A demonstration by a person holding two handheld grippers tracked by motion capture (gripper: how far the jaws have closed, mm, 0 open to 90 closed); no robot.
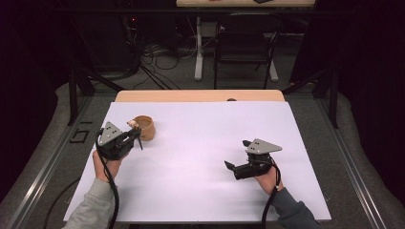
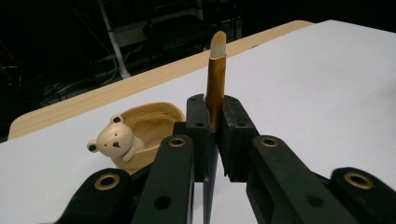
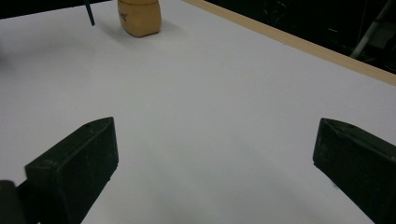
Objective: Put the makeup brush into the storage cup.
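Observation:
My left gripper (image 1: 135, 135) is shut on a brush (image 2: 215, 79) with a gold ferrule, a pale bristle tip and a dark handle. The brush stands upright between the jaws, bristles up, and its handle (image 1: 140, 143) hangs below them. Just beyond it stands a tan ceramic cup (image 1: 144, 127) with a small cream bear (image 2: 114, 140) on its rim. In the left gripper view the cup (image 2: 154, 121) is to the left of the jaws. My right gripper (image 1: 237, 153) rests low over the white sheet at the right, open, with nothing between its jaws (image 3: 215, 149). From there the cup (image 3: 139, 16) is far off.
A white sheet (image 1: 205, 191) covers the table, with a wooden edge (image 1: 200, 95) showing at the far side. Beyond the table stand a dark chair (image 1: 243, 43), a white table leg (image 1: 198, 47) and cables on the floor.

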